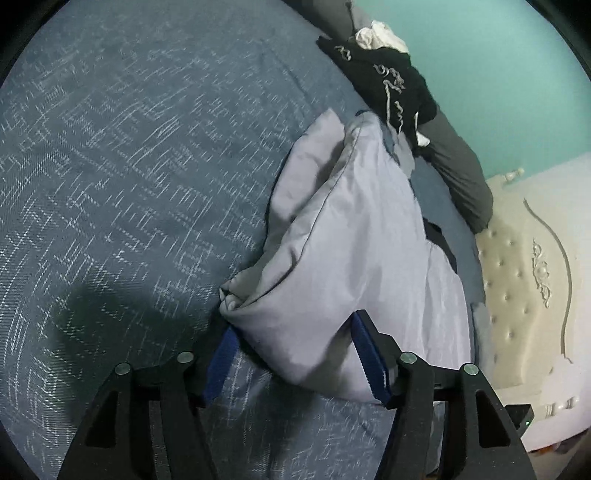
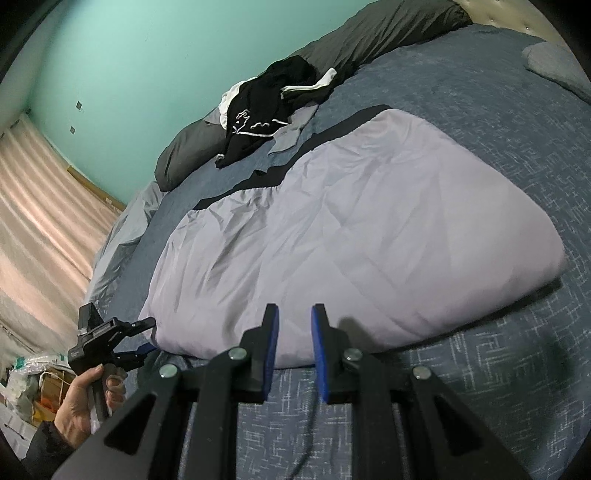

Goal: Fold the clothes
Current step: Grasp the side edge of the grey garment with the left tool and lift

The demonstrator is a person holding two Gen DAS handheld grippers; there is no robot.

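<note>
A lavender garment point(image 2: 351, 229) lies folded and flat on the blue patterned bedspread point(image 2: 498, 369). In the left wrist view one corner of the lavender garment point(image 1: 351, 258) bulges up between my left gripper's point(image 1: 295, 322) blue pads, which stand wide apart and do not squeeze it. The right wrist view shows the left gripper point(image 2: 147, 336) at the garment's left corner, held by a person's hand point(image 2: 81, 398). My right gripper point(image 2: 295, 308) sits over the garment's near edge, its jaws a narrow gap apart with nothing pinched between them.
A black garment with white trim point(image 2: 266, 110) lies crumpled at the far side against dark grey pillows point(image 2: 369, 33). A cream tufted headboard point(image 1: 517, 258) borders the bed. A teal wall point(image 2: 147, 55), a striped curtain point(image 2: 44, 206) and floor clutter point(image 2: 22, 380) lie beyond.
</note>
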